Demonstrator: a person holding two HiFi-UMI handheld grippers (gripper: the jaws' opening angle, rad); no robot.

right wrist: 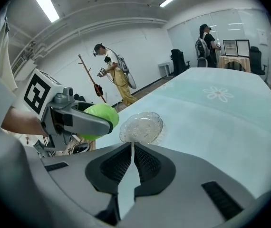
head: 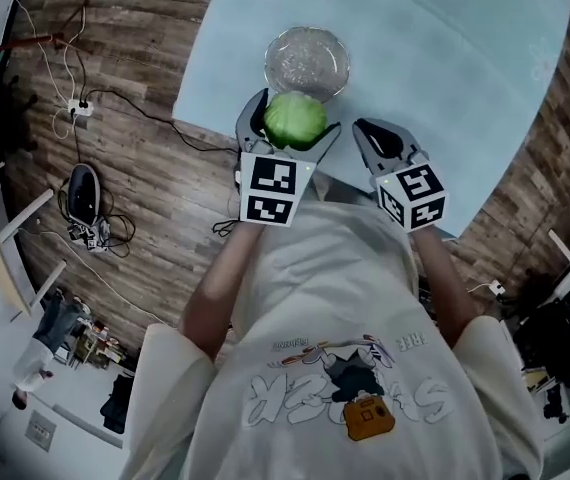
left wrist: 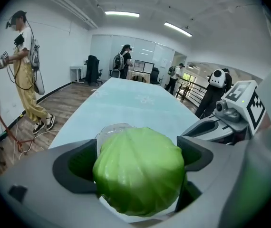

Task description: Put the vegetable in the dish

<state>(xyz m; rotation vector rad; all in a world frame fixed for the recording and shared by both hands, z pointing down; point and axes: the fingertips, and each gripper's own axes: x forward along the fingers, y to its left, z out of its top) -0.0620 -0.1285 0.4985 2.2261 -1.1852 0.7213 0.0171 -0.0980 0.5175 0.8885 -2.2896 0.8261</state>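
Head view: left hand-held gripper (left wrist: 140, 152) clamps the green cabbage (head: 294, 120), just short of the clear dish (head: 307, 60) on the worktop (head: 445, 58). Right hand-held gripper (right wrist: 133, 148) jaws nearly together, empty. Advice: centre the cabbage over the dish, lower, and release gently; it is round and likely to roll.

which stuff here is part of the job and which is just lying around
Job: cabbage, held in left gripper; glass dish; table.
Lying about: power strip and cables on the floor; right gripper, shut and empty.
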